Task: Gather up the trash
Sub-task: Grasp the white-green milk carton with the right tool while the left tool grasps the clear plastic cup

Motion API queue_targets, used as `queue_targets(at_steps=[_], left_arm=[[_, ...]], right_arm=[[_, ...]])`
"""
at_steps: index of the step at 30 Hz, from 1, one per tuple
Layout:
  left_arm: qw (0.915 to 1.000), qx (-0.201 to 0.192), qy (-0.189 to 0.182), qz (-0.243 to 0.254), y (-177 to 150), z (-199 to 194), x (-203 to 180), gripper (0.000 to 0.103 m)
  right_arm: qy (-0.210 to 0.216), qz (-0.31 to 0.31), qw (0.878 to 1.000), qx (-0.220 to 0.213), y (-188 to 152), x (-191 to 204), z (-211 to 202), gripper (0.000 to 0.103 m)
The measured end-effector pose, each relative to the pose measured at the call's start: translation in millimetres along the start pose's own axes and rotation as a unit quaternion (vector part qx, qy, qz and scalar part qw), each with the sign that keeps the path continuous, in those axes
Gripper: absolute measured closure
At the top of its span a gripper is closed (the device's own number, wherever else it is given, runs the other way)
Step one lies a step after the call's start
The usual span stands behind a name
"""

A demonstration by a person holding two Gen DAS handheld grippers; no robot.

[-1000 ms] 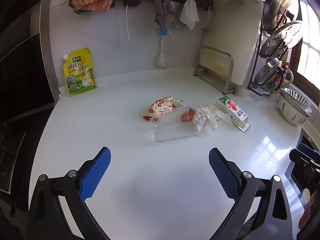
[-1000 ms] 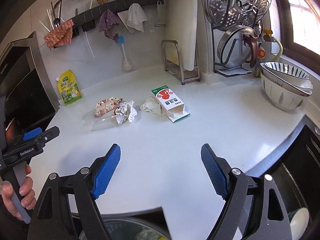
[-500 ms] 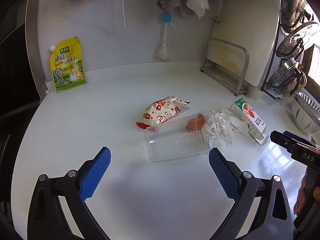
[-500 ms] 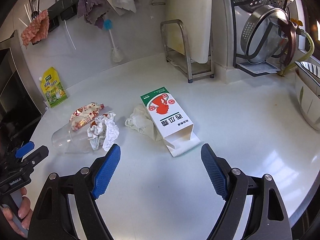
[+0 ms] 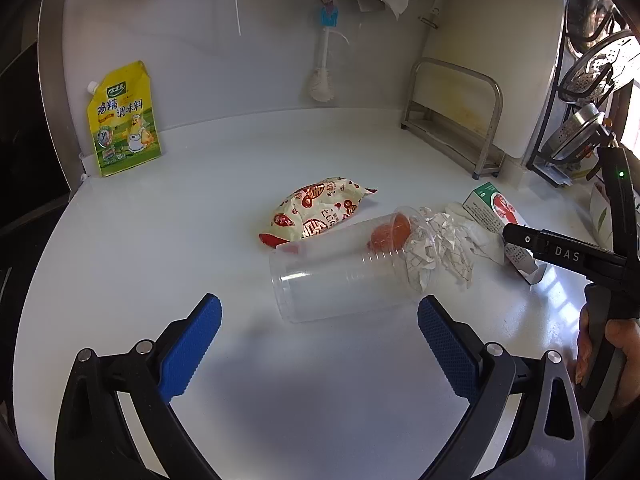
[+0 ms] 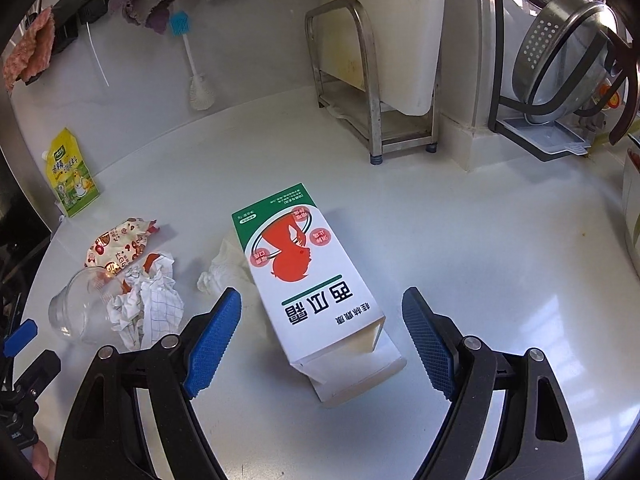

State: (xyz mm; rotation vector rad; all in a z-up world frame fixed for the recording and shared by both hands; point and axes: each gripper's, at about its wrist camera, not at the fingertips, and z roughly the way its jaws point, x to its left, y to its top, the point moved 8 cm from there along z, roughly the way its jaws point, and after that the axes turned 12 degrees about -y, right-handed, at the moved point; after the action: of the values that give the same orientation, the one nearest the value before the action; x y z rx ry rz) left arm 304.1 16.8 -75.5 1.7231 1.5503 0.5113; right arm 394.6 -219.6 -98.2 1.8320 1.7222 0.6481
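Observation:
A clear plastic cup [image 5: 340,272] lies on its side on the white counter [image 5: 160,240], with a red-and-white snack wrapper [image 5: 320,212] behind it and crumpled paper [image 5: 440,248] at its right end. My left gripper [image 5: 320,344] is open, just short of the cup. A white, green and red carton [image 6: 312,280] lies flat with its open end towards me, a white tissue [image 6: 224,272] at its left. My right gripper [image 6: 322,344] is open, its blue pads on either side of the carton's near end without touching. The cup [image 6: 76,312], paper [image 6: 148,304] and wrapper [image 6: 116,248] lie further left.
A yellow seasoning pouch [image 5: 122,120] leans on the back wall. A steel rack [image 6: 360,92] holds a white cutting board. A dish rack with a colander [image 6: 560,52] stands at the right. A brush [image 5: 322,76] and cloths hang on the wall.
Both grippers have moved forward and down: the left closer to the cup, the right up to the carton so that its pads flank it. Both stay open.

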Motion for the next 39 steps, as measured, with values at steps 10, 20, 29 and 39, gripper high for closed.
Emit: queue_targets(at_steps=[10, 20, 29, 39], left_arm=[[1.0000, -0.004, 0.005, -0.005, 0.7, -3.4, 5.5, 0.006], [0.9998, -0.008, 0.014, -0.012, -0.3, -9.6, 2.3, 0.006], [0.9997, -0.013, 0.012, -0.016, 3.2, -6.1, -28.1, 0.006], [0.9979, -0.017, 0.058, -0.022, 5.2, 9.0, -48.6, 0.006]], right_arm=[[0.000, -0.024, 1.000, 0.003, 3.2, 9.9, 9.1, 0.038], [-0.006, -0.004, 0.999, -0.039, 1.5, 0.0, -20.9, 0.044], [0.018, 0.035, 0.999, -0.038, -14.7, -18.5, -38.9, 0.047], [0.033, 0.059, 0.997, -0.048, -20.4, -28.8, -53.1, 0.048]])
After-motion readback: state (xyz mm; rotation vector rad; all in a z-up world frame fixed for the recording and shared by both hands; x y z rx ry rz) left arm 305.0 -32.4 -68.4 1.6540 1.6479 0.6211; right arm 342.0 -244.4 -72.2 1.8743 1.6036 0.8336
